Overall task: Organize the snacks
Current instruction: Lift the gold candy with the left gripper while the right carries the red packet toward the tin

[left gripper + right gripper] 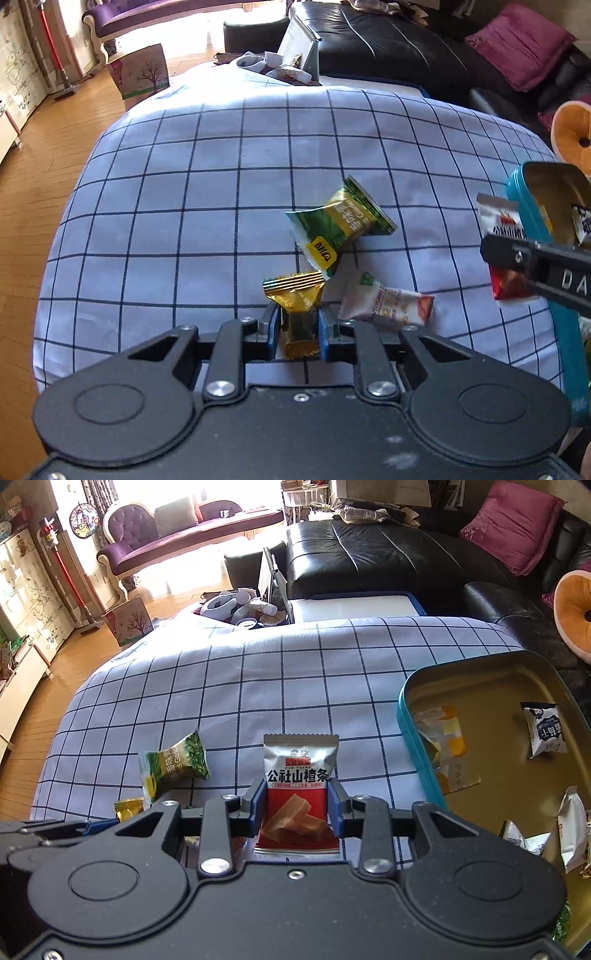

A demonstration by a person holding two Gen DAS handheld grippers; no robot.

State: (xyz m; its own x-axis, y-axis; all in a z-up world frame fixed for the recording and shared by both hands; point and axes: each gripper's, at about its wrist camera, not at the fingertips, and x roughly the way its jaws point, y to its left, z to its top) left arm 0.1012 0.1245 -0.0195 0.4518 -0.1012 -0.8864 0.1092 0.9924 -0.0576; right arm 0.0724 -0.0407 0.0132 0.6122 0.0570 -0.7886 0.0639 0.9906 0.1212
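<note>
Checked cloth [221, 206] lies mostly bare; left tool [299, 325] clamps gold candy [297, 306], right tool [295, 808] red packet [297, 786].

Both tongs are matte black: the left tongs [301, 325] and right tongs [296, 808] share blue finger pads [335, 806], silver screws, round raised discs and linked arms.
</note>
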